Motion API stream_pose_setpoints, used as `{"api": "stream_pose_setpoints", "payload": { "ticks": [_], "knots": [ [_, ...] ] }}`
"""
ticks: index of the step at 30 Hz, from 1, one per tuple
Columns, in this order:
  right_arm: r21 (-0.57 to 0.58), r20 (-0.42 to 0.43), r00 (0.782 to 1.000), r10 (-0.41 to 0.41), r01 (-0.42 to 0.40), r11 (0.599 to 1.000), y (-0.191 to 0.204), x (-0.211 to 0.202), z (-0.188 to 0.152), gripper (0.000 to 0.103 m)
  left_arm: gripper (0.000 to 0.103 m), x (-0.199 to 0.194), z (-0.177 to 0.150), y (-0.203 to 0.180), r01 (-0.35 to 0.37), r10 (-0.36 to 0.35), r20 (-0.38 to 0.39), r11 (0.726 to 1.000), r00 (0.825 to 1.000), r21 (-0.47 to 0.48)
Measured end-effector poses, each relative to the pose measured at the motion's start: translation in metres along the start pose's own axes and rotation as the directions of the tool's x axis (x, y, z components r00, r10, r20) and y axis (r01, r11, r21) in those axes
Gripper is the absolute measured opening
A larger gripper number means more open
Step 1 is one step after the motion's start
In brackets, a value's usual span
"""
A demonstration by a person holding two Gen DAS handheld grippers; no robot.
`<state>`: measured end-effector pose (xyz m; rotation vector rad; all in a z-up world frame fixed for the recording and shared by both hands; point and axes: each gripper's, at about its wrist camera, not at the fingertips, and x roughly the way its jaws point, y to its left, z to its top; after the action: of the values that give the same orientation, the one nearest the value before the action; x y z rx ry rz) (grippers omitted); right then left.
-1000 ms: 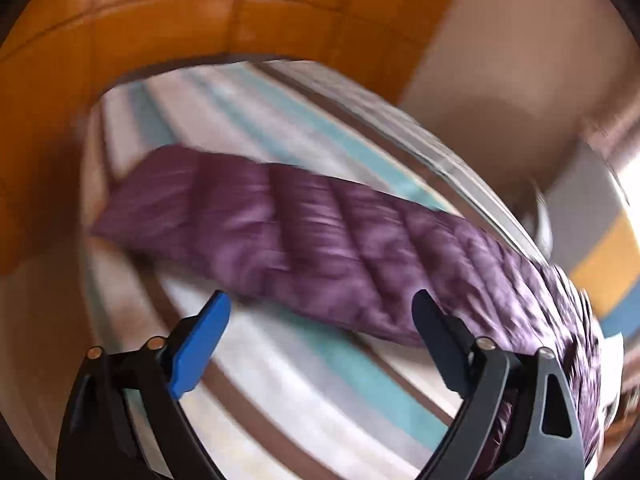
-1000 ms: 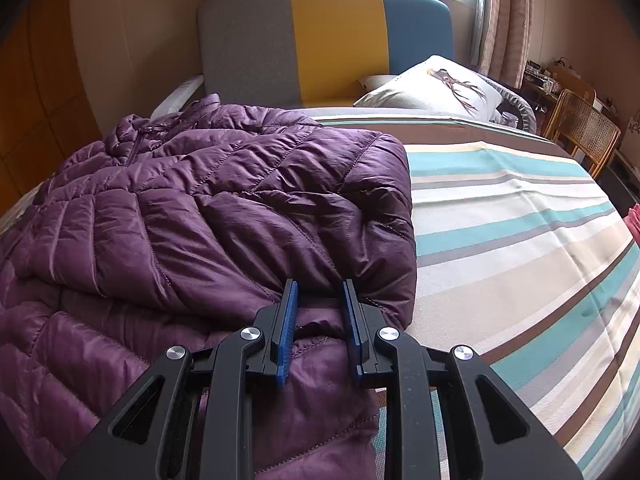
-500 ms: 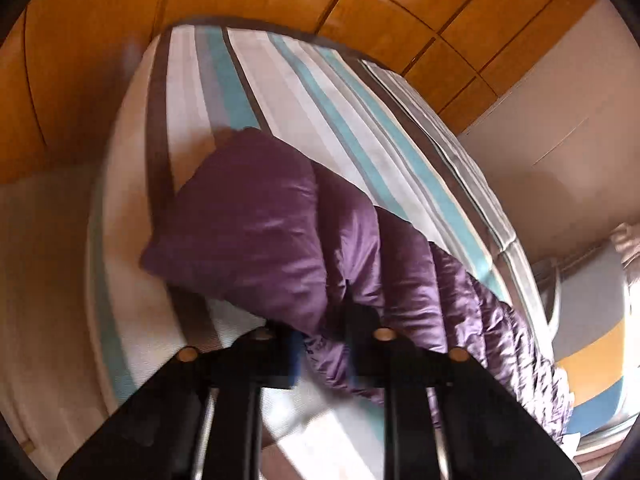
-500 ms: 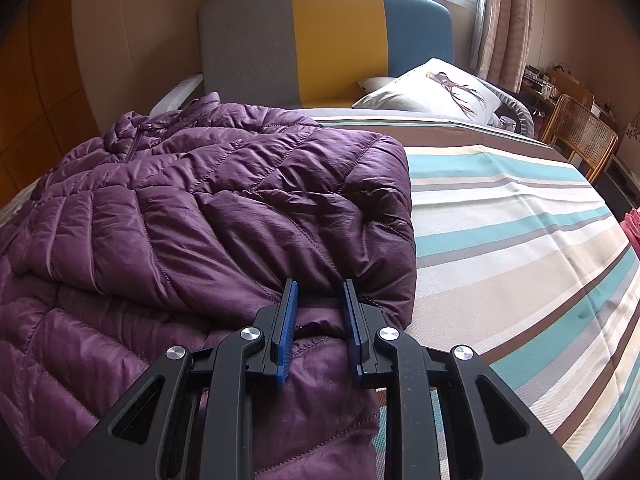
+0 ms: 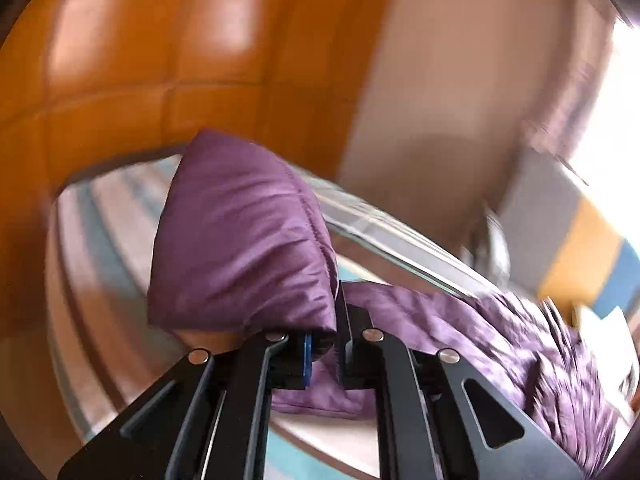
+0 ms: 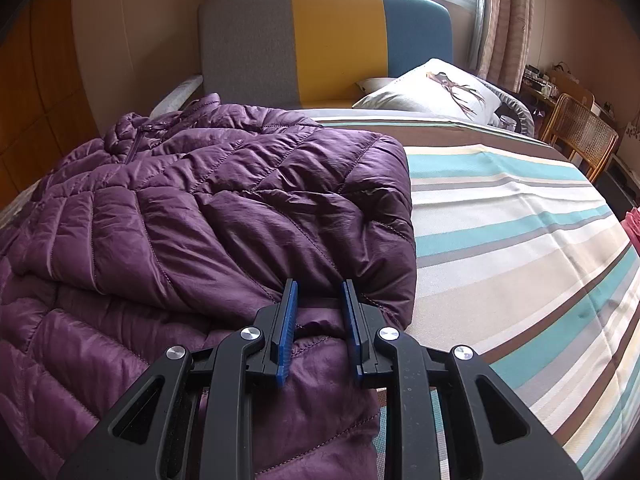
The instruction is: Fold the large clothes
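A purple quilted puffer jacket (image 6: 192,208) lies spread on the striped bed (image 6: 520,240), one sleeve folded across its body. My right gripper (image 6: 318,292) is shut on the cuff end of that folded sleeve, near the jacket's right edge. In the left wrist view, my left gripper (image 5: 322,316) is shut on the other sleeve (image 5: 240,248) and holds it lifted above the bed, the cuff end standing up over the fingers. The rest of the jacket (image 5: 520,344) trails off to the right. This view is motion-blurred.
A grey, yellow and blue headboard (image 6: 328,44) and a white pillow (image 6: 432,92) stand at the far end of the bed. A wicker chair (image 6: 580,136) is at the right. An orange wooden wardrobe (image 5: 140,60) lines the left side.
My left gripper was open a second ago, then shut on the sleeve, and has lifted it off the bed and swung it up. My right gripper has stayed still.
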<state>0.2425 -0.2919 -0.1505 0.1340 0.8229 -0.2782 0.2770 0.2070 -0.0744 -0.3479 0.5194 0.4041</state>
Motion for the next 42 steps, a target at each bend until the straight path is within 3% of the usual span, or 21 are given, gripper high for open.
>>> {"api": "stream_pose_setpoints", "payload": {
  "ticks": [4, 8, 15, 18, 22, 32, 37, 40, 42],
  "knots": [
    [0.002, 0.001, 1.000, 0.001, -0.001, 1.000, 0.000, 0.001, 0.000, 0.022, 0.007, -0.009, -0.015, -0.069, 0.100, -0.100, -0.010, 0.978, 0.995, 0.185],
    [0.005, 0.001, 1.000, 0.004, -0.004, 1.000, 0.000, 0.001, 0.000, 0.022, 0.007, -0.024, -0.041, -0.131, 0.135, -0.142, -0.006, 0.922, 0.990, 0.364],
    [0.007, 0.002, 1.000, 0.006, -0.006, 1.000, 0.000, 0.001, 0.000, 0.022, 0.007, -0.052, -0.093, -0.226, 0.089, -0.169, 0.062, 0.754, 0.984, 0.651],
    [0.006, 0.002, 1.000, 0.004, -0.004, 1.000, 0.000, 0.001, 0.000, 0.022, 0.007, -0.063, -0.112, -0.251, 0.120, -0.202, 0.035, 0.704, 0.979, 0.700],
    [0.006, 0.002, 1.000, 0.004, -0.004, 1.000, -0.001, 0.001, 0.000, 0.022, 0.007, -0.072, -0.125, -0.278, 0.178, -0.236, -0.022, 0.665, 0.971, 0.725],
    [0.009, 0.003, 1.000, 0.007, -0.007, 1.000, 0.000, 0.002, 0.000, 0.022, 0.008, -0.083, -0.158, -0.321, 0.307, -0.283, -0.162, 0.604, 0.945, 0.736],
    [0.009, 0.003, 1.000, 0.007, -0.007, 1.000, 0.000, 0.002, 0.000, 0.022, 0.008, -0.080, -0.181, -0.335, 0.326, -0.264, -0.214, 0.527, 0.940, 0.784],
    [0.008, 0.004, 1.000, 0.007, -0.007, 1.000, 0.000, 0.002, 0.000, 0.022, 0.012, -0.075, -0.189, -0.336, 0.341, -0.249, -0.244, 0.506, 0.937, 0.792],
    [0.007, 0.004, 1.000, 0.005, -0.005, 1.000, 0.000, 0.002, 0.000, 0.022, 0.022, -0.076, -0.192, -0.336, 0.361, -0.259, -0.262, 0.493, 0.930, 0.792]
  ]
}}
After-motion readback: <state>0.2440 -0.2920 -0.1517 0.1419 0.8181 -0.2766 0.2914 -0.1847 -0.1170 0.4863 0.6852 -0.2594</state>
